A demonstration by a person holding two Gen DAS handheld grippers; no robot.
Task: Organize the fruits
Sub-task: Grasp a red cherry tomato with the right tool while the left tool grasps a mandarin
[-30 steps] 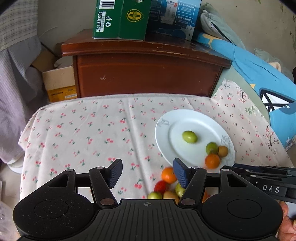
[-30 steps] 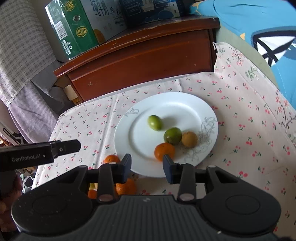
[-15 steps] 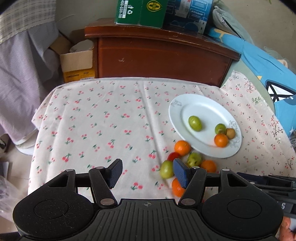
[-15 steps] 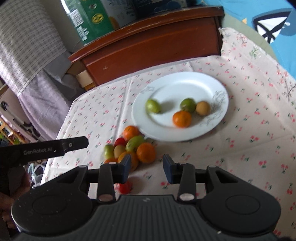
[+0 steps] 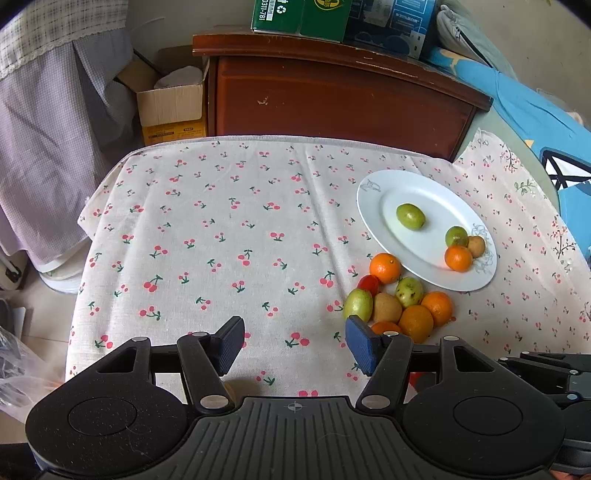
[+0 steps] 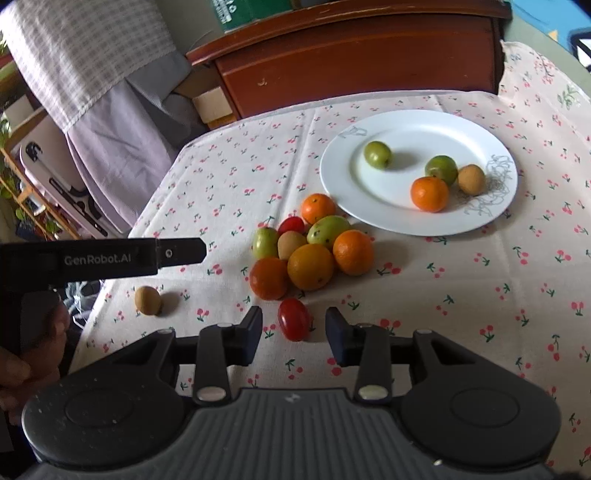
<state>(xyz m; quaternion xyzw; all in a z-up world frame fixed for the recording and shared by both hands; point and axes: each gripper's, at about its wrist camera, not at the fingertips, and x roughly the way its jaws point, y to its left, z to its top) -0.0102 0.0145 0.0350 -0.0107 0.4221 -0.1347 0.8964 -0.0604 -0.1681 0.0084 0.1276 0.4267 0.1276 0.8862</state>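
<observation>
Black plastic fills the bottom of both views and hides the near edge of the surface [image 5: 229, 236]. From the left wrist, the right finger of the left tongs [image 5: 295, 345] covers part of one orange fruit in the pile of fruit [image 5: 400, 299]. A small tan lump peeks out under the left finger, too hidden to name.

Only the right wrist view shows the red tomato [image 6: 294, 318] lying alone just in front of the right tongs [image 6: 294, 336]. It also shows a brown fruit [image 6: 147, 300] well apart on the left, and the left tongs' black side with a hand under it.

Both tongs are open and hold nothing. The white plate [image 6: 391, 218] sits just beyond the pile and holds four fruits: two green, one orange, one brown.

A cloth with little cherries covers the surface. Behind it stands a brown wooden cabinet [image 5: 332, 99] with a green box [image 5: 299, 14] on top, cut off at the edge. A cardboard box [image 5: 171, 107] sits on the floor beside it.
</observation>
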